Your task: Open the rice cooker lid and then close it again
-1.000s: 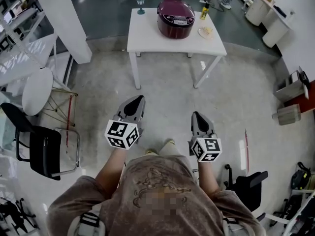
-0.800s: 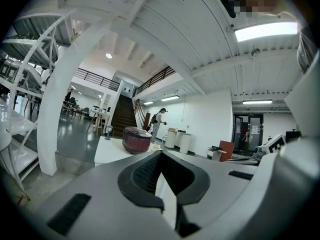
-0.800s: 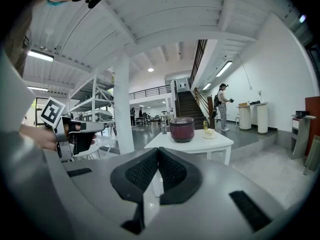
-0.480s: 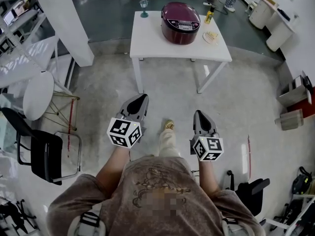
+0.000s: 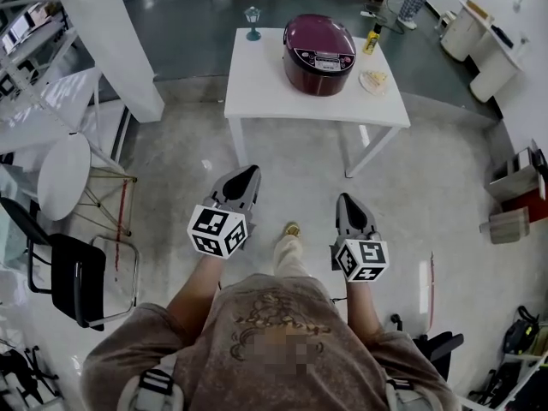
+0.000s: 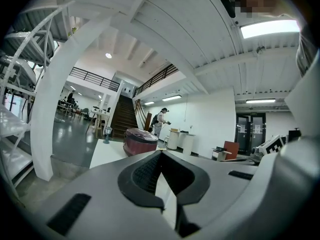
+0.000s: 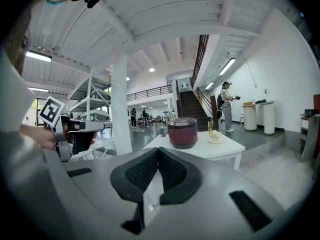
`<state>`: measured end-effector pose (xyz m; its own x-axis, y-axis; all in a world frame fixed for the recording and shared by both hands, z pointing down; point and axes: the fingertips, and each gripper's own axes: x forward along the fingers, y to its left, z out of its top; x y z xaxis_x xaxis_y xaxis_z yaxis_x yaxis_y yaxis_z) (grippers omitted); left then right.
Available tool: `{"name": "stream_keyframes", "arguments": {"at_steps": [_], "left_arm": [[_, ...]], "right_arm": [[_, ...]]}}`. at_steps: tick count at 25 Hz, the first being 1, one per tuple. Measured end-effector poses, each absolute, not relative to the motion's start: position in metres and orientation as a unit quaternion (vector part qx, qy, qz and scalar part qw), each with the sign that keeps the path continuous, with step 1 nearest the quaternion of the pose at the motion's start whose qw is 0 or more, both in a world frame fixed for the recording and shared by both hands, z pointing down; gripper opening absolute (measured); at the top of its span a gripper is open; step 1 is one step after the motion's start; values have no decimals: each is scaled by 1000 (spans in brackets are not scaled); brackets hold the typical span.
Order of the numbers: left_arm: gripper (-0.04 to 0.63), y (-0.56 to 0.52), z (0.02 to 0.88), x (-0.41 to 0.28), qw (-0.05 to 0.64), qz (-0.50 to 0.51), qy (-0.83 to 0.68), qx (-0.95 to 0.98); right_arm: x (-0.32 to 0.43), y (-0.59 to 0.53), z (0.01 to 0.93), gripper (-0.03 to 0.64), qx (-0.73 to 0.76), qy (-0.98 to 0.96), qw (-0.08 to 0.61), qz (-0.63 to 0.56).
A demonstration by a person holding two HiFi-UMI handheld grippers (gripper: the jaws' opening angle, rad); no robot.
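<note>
The maroon rice cooker [image 5: 318,55] stands with its lid down on a white table [image 5: 265,84] far ahead of me. It also shows in the left gripper view as the cooker [image 6: 140,140] and in the right gripper view as the cooker [image 7: 182,132]. My left gripper [image 5: 242,178] and right gripper [image 5: 348,204] hang side by side over the floor, well short of the table. Both point toward the table, shut and with nothing between the tips. The left gripper [image 6: 161,153] and right gripper [image 7: 158,150] tips meet in their own views.
On the table are a small glass goblet [image 5: 253,22], a yellow bottle [image 5: 372,39] and a plate with cake [image 5: 374,80]. A white pillar [image 5: 111,41], a round white table [image 5: 64,165] and a black chair [image 5: 73,272] stand at the left. A person [image 7: 226,106] stands beyond the table.
The table and cooker have drawn nearer in the head view as the person walks toward them. Both grippers keep their pose in front of the body, still shut.
</note>
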<state>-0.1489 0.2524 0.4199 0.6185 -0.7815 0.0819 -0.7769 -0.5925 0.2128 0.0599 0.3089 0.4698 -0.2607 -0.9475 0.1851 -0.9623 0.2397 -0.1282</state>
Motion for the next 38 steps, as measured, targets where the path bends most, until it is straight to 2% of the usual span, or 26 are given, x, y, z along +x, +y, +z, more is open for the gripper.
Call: {"name": "stream_keyframes", "arguments": {"at_steps": [25,38], "left_arm": [[20,38,399,-75,139,-32,-474,869],[20,-19,402,-67,135,-27,-499,855]], "right_arm": [[138,80,451,2,568,-815,30,111],[147,9,459,2,537,-834,27,119]]}}
